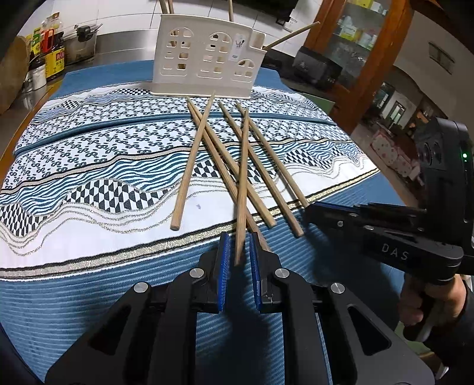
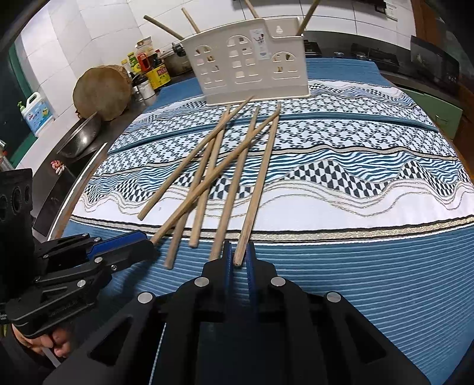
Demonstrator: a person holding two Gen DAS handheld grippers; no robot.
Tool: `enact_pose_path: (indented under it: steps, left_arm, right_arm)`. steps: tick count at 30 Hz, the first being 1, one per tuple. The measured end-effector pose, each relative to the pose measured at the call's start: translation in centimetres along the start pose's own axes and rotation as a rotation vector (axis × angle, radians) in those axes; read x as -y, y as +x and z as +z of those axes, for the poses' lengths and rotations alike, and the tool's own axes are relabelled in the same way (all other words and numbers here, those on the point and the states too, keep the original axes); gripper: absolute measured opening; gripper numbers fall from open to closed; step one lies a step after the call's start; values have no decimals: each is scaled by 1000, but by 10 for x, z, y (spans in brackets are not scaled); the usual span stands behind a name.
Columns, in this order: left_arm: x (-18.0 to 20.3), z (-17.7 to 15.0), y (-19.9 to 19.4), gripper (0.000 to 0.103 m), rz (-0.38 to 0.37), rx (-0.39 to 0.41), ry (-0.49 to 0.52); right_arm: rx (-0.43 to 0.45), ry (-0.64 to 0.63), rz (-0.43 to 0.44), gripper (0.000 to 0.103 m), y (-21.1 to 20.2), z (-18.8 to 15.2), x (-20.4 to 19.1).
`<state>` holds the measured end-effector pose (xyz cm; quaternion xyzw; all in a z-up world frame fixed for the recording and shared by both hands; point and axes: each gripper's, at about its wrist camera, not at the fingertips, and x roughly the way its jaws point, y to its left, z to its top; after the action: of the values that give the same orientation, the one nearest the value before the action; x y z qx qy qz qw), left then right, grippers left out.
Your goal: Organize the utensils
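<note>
Listing, left to right:
Far left: bottles and jars (image 1: 44,56) along the tiled wall, off the work area.
Surface: tabletop under a blue-and-white patterned woven cloth (image 1: 89,183).
Left claw (image 1: 240,260): nearly clenched, its blue pads pinching the near end of one round pale wooden chopstick (image 1: 243,183), which slants up across the pile.
Loose stock: wooden chopsticks (image 1: 228,165) lying crossed on the cloth, just in front of the holder.
Holder: cream plastic chopstick holder with arched cut-out windows (image 1: 204,59), upright at the far edge of the cloth; a few chopsticks (image 2: 308,14) already stand in it.
Right claw (image 2: 239,256): clenched on the near tip of the rightmost chopstick (image 2: 257,189), which rests on the cloth.
Progress: early to midway, judging by the layout; a few are stowed, two are gripped, four lie untouched.
Remaining: carry both to the holder, then clear the rest.
</note>
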<state>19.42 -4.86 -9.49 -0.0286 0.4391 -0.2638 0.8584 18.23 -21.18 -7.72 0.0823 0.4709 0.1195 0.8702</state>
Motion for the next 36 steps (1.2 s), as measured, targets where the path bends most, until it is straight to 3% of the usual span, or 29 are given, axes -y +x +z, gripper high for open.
enact_pose_path:
  steps: [15, 17, 27, 36]
  left_arm:
    - [19, 8, 16, 12, 121, -10, 104]
    - [19, 9, 15, 6, 116, -10, 104]
    - [16, 20, -7, 5, 92, 44, 96]
    - [11, 11, -2, 7, 57, 11, 73]
  right_arm:
    - [9, -29, -51, 10, 9, 6, -4]
    - [14, -33, -52, 9, 8, 6, -4]
    - [137, -77, -100, 8, -39, 18, 1]
    - [201, -115, -110, 8, -63, 32, -2]
